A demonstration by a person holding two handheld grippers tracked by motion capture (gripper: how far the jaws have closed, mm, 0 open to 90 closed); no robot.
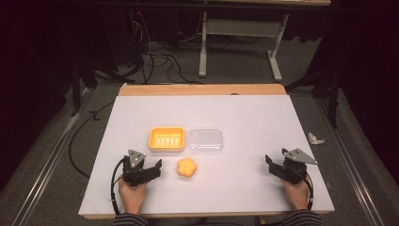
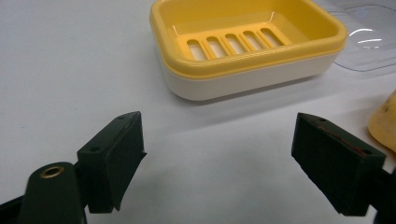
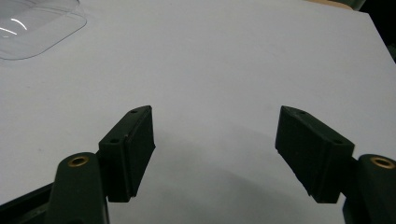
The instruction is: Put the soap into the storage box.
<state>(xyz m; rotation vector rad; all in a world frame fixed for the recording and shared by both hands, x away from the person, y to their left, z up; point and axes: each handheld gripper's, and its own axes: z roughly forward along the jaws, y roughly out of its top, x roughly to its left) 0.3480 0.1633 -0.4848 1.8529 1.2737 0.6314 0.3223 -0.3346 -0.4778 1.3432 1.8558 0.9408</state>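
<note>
A lumpy, flower-shaped orange soap (image 1: pixel 187 167) lies on the matte white table (image 1: pixel 244 117), just beside the left claw (image 1: pixel 151 168) on its right. Ahead of that claw sits a glossy yellow soap dish (image 1: pixel 166 139) with a slotted floor, touching a clear plastic lid (image 1: pixel 205 141). Both the left claw and the right claw (image 1: pixel 271 162) gape wide and empty, each hand resting low on the table.
</note>
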